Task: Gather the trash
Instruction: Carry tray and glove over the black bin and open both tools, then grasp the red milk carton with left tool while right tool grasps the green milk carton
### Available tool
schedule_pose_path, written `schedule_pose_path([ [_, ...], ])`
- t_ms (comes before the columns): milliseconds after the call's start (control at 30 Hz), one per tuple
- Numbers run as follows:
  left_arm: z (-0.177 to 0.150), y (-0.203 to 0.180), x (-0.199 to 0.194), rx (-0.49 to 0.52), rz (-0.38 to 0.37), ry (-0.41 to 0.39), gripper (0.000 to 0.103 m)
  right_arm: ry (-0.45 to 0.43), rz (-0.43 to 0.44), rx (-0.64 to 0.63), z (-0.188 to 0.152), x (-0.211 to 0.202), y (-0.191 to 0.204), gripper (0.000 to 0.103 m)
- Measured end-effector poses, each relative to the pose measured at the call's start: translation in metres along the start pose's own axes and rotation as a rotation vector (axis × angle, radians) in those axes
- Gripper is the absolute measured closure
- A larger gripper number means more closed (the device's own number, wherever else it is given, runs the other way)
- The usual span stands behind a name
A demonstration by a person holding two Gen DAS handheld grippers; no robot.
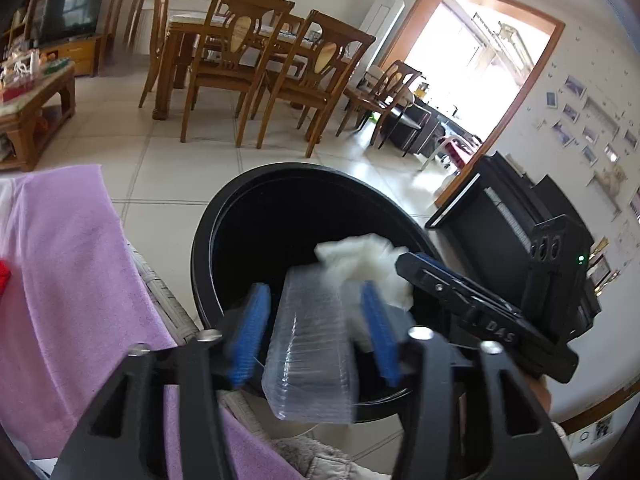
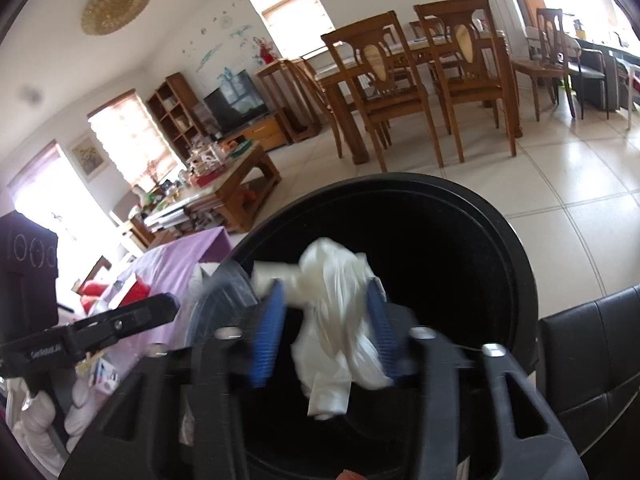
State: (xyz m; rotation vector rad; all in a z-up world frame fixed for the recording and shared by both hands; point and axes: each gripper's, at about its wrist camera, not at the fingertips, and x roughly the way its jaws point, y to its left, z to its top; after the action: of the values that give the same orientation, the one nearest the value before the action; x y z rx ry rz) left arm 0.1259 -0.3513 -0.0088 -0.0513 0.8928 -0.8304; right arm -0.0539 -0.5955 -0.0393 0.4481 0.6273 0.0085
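Through the left wrist camera I see my left gripper [image 1: 314, 338] over the near rim of a round black trash bin [image 1: 208, 216], smooth plastic with a dark hollow inside. Between its ribbed blue pads [image 1: 250, 336] sits a clear plastic clamshell container [image 1: 310, 354], ridged along its sides; there are visible gaps on both sides of it, so the fingers are spread apart and not pinching it. Just beyond the container lies a crumpled white plastic bag [image 1: 368, 264], held over the bin by my right gripper [image 1: 472, 312], which comes in from the right.

The right wrist camera shows the right gripper [image 2: 326, 330] above the same trash bin [image 2: 500, 240], its blue pads [image 2: 268, 336] set wide, the glossy, wrinkled bag [image 2: 336, 316] bunched between them and touching the right pad; the left pad looks clear of it, so this one is spread too. To the left my left gripper [image 2: 120, 322] reaches in over a lilac fleece blanket [image 2: 176, 264].

Far off stand wooden dining chairs [image 2: 380, 80] on pale floor tiles [image 2: 560, 184].
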Motion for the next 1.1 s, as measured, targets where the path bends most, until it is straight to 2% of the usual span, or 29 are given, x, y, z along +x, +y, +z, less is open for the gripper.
schedule_pose_path([
  [33, -0.001, -0.001, -0.003, 0.010, 0.013, -0.015, 0.033, -0.003, -0.007, -0.005, -0.002, -0.002, -0.001, 0.047],
  [133, -0.004, -0.008, -0.011, 0.037, 0.039, -0.058, 0.028, -0.009, -0.001, -0.003, 0.000, -0.005, 0.005, 0.047],
  [200, -0.009, -0.008, -0.023, 0.042, 0.057, -0.083, 0.018, -0.015, -0.001, -0.010, 0.001, -0.006, 0.018, 0.045],
  [233, -0.011, -0.007, -0.032, 0.040, 0.070, -0.105, 0.013, -0.019, 0.000, -0.020, -0.001, -0.009, 0.023, 0.037],
  [267, -0.014, -0.006, -0.041, 0.038, 0.076, -0.122, 0.011, -0.025, 0.008, -0.033, -0.003, -0.013, 0.030, 0.033],
  [300, -0.018, -0.007, -0.051, 0.038, 0.083, -0.138, 0.011, -0.028, 0.017, -0.048, -0.005, -0.015, 0.038, 0.027],
  [433, -0.033, 0.006, -0.090, 0.029, 0.124, -0.185, 0.008, -0.015, 0.066, -0.125, -0.008, -0.014, 0.086, 0.023],
  [467, -0.038, 0.014, -0.103, 0.019, 0.142, -0.200, 0.008, -0.002, 0.092, -0.147, -0.011, -0.012, 0.102, 0.016],
  [500, -0.041, 0.021, -0.112, 0.010, 0.157, -0.213, 0.008, 0.007, 0.117, -0.169, -0.014, -0.011, 0.116, 0.012],
  [600, -0.057, 0.052, -0.147, -0.039, 0.229, -0.250, 0.008, 0.052, 0.178, -0.238, -0.022, -0.001, 0.163, 0.012],
  [700, -0.071, 0.097, -0.180, -0.145, 0.286, -0.273, 0.008, 0.118, 0.257, -0.286, -0.034, 0.012, 0.212, 0.005],
  [833, -0.091, 0.155, -0.213, -0.295, 0.386, -0.281, 0.008, 0.195, 0.316, -0.367, -0.055, 0.028, 0.276, 0.005],
  [933, -0.099, 0.182, -0.218, -0.363, 0.377, -0.244, 0.008, 0.237, 0.319, -0.437, -0.071, 0.039, 0.316, 0.005],
  [1100, -0.098, 0.199, -0.205, -0.394, 0.336, -0.197, 0.008, 0.289, 0.301, -0.494, -0.092, 0.053, 0.332, 0.005],
])
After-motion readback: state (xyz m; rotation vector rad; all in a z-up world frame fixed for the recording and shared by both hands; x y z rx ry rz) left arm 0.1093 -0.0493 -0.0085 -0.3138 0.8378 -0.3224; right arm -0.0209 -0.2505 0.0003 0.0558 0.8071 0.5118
